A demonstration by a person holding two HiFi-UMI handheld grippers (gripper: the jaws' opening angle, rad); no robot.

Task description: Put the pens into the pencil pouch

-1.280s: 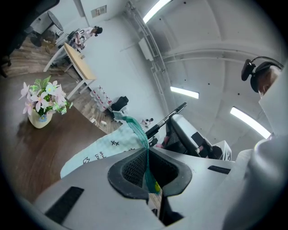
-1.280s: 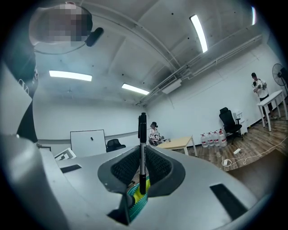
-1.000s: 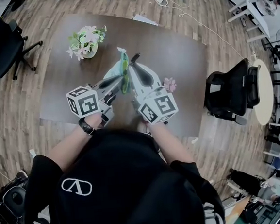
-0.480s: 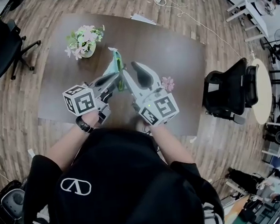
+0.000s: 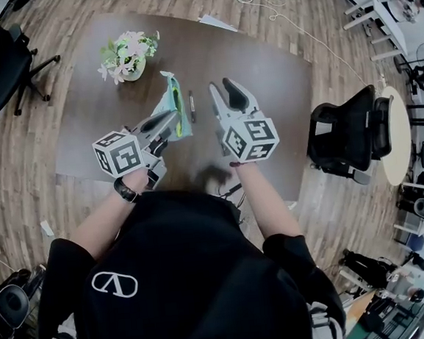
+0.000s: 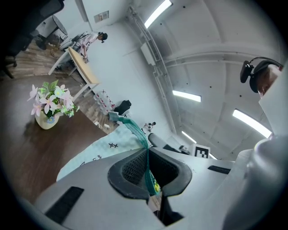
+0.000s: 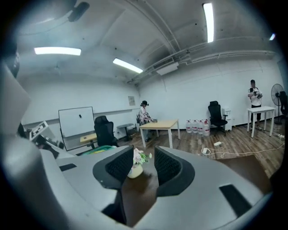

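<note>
Left gripper (image 6: pixel 147 167): closed on pouch (image 6: pixel 101 148) mesh edge.
Right gripper (image 7: pixel 143 166): jaws just opening, nothing between.
Head view only: pen (image 5: pixel 191 105) beside pouch, on surface (image 5: pixel 262 72).

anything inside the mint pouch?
Its interior is covered: the mint fabric pencil pouch, held at its green mesh edge by the left hand-held gripper, shows only its outside. One dark pen lies on the brown table beside it.

Open-plan office. I work at a dark table (image 5: pixel 262 72) on wood-plank flooring (image 5: pixel 20 167). A black swivel chair (image 5: pixel 346 142) stands to the right. On the far side are a whiteboard (image 7: pixel 75 123), a pale desk (image 7: pixel 158 125) and water bottles (image 7: pixel 198 126). Strip lights (image 7: pixel 57 51) run overhead.
</note>
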